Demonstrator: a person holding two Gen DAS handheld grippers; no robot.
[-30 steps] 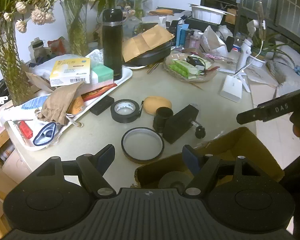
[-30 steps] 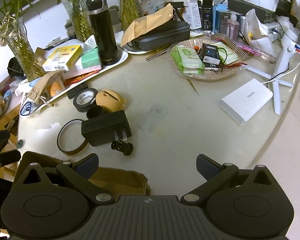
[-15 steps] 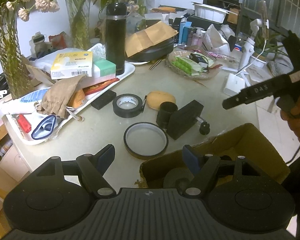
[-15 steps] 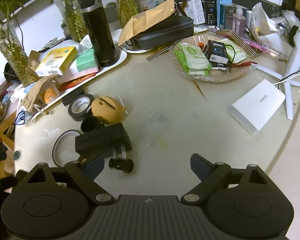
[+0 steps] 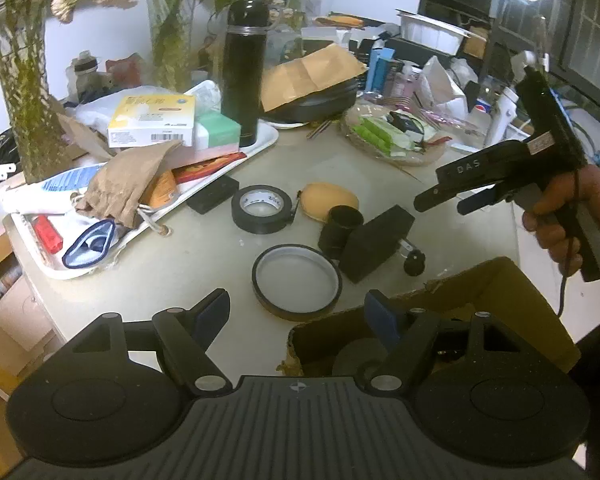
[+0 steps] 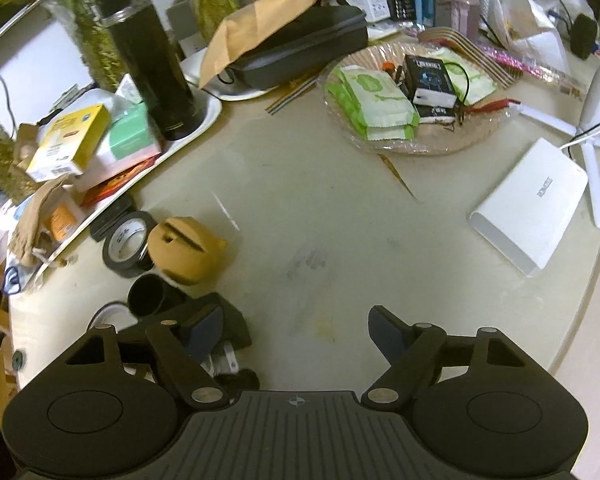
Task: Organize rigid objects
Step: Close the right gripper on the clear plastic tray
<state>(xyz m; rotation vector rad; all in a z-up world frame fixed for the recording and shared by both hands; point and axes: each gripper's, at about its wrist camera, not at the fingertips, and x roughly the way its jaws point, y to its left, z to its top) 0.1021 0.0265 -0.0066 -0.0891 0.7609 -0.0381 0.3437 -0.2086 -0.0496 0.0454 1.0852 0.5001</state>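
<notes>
Ahead of the left gripper (image 5: 298, 312) lies a tape ring (image 5: 297, 280); the black block (image 5: 376, 242) sits right of it, tape roll (image 5: 261, 209) beyond, cardboard box (image 5: 500, 300) at right.

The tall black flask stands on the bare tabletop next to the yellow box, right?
Not quite. The tall black flask stands on the white tray, not the bare tabletop, as the left wrist view shows. The yellow box is indeed next to it.
</notes>
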